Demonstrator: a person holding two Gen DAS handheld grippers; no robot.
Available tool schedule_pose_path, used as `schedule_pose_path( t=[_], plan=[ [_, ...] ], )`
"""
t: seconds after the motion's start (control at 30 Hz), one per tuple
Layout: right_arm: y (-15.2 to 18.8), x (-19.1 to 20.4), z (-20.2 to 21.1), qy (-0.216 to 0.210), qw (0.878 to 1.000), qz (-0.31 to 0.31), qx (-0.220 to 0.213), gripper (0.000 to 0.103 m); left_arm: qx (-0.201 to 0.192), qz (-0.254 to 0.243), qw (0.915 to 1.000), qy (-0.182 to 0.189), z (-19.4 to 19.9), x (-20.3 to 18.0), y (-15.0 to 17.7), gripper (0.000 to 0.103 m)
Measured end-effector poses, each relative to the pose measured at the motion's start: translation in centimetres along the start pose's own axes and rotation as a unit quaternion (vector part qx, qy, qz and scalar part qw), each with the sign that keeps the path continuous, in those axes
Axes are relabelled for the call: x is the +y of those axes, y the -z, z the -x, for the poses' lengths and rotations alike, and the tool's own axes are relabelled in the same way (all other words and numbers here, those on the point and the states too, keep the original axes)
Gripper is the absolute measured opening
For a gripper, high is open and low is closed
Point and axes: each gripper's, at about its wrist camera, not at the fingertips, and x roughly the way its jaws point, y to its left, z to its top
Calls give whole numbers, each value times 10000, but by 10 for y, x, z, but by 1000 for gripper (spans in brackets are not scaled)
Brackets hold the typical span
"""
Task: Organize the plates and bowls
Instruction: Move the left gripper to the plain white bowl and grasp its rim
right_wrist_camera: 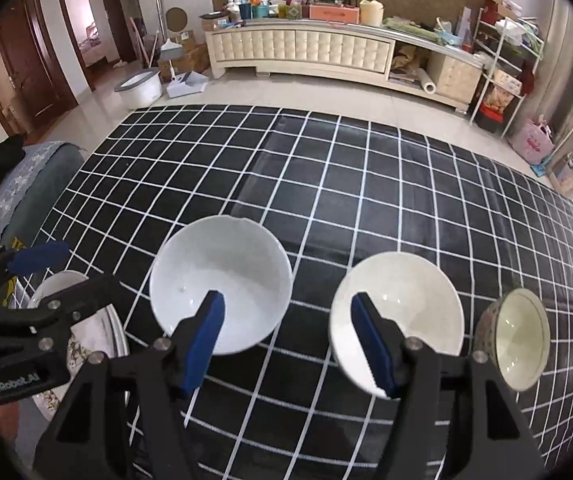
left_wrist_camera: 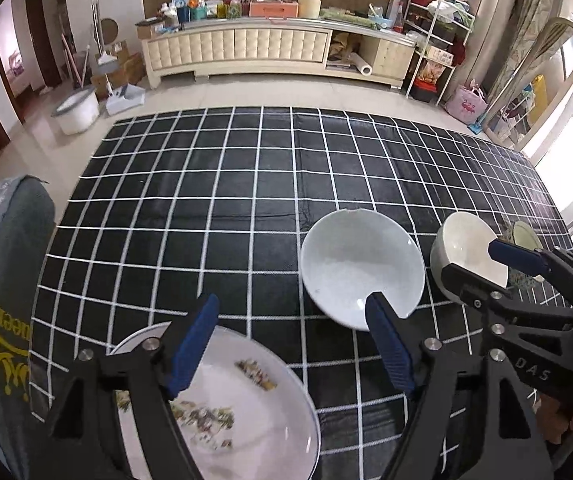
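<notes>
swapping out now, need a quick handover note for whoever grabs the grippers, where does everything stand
Left gripper: open, empty, above the patterned plate.
Right gripper: open, empty, between the large white bowl and the cream bowl.
Small patterned bowl sits at the far right.
All four pieces lie separate in a row on the checked cloth.
Done: nothing stacked.
Left: gather the bowls and the plate.

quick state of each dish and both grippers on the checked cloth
patterned plate: flat on the cloth, empty
large white bowl: upright, empty, rim chipped at far edge
cream bowl: upright, empty
small patterned bowl: upright, empty
left gripper: fingers open, holding nothing
right gripper: fingers open, holding nothing
</notes>
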Motion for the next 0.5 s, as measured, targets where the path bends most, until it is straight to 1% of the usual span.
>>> schedule_pose_path(
  t=[0.1,0.17,0.23,0.27,0.3,0.37,0.4,0.43,0.47,0.5],
  plan=[
    [-4,-1,-12,-3,9999,60,114,70,130,63,9999,-52,-16,1,-5,74],
    [-6,-1,-18,-124,9997,127,195,70,228,62,9997,-18,-26,1,-8,74],
    [-7,0,-22,-141,9996,168,181,70,307,-4,9995,-31,-33,-2,-7,72],
    [-7,0,-25,-106,9996,170,186,70,353,-20,9994,-20,-36,-1,-8,67],
    [-8,0,-28,-64,9996,158,216,70,382,-35,9993,-2,-39,-1,-8,64],
    [-9,0,-33,-84,9995,153,252,68,479,-98,9988,-34,-46,-3,-7,51],
    [-9,1,-35,-102,9994,168,272,65,551,-132,9983,-99,-50,-4,-7,47],
    [-9,1,-37,-119,9993,182,293,63,638,-154,9977,-144,-55,-5,-7,39],
    [-9,2,-40,-123,9992,197,339,63,688,-164,9974,-133,-58,-5,-7,35],
    [-9,2,-44,-99,9989,209,397,59,713,-165,9973,-102,-60,-4,-6,35]
  ],
)
